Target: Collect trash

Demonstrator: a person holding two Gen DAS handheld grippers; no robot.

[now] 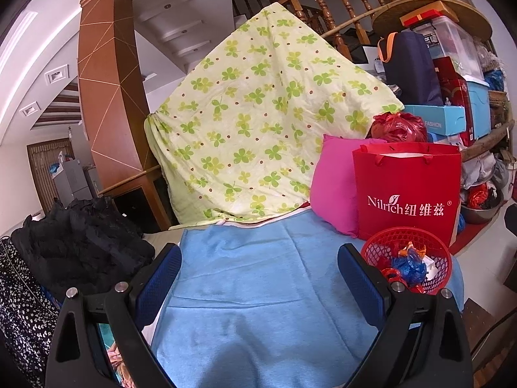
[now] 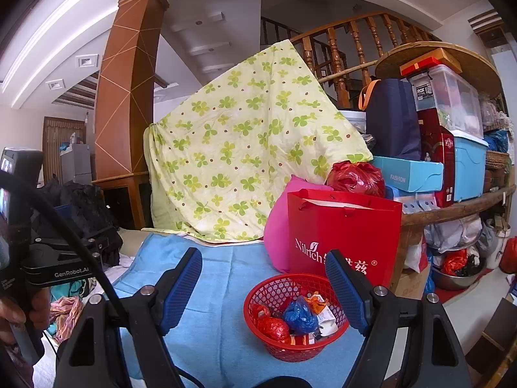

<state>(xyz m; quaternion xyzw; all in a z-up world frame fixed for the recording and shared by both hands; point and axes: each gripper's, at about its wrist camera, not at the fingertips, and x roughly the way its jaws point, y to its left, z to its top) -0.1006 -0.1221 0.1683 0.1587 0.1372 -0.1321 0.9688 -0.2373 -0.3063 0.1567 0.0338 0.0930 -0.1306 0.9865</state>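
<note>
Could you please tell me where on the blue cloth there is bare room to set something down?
The blue cloth is bare from the black clothes pile across to the red basket, and back to the clover-print quilt. The right rear corner is crowded: pink cushion, red paper bag, basket.

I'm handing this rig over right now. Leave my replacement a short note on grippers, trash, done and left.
Left gripper: open, empty, over the blue towel.
Right gripper: open, empty, by the red basket.
Trash: wrappers and crumpled bags lie in the basket, in front of the red paper bag.
Done: no loose trash visible on the towel.
Left: probably just check beyond the towel.
</note>
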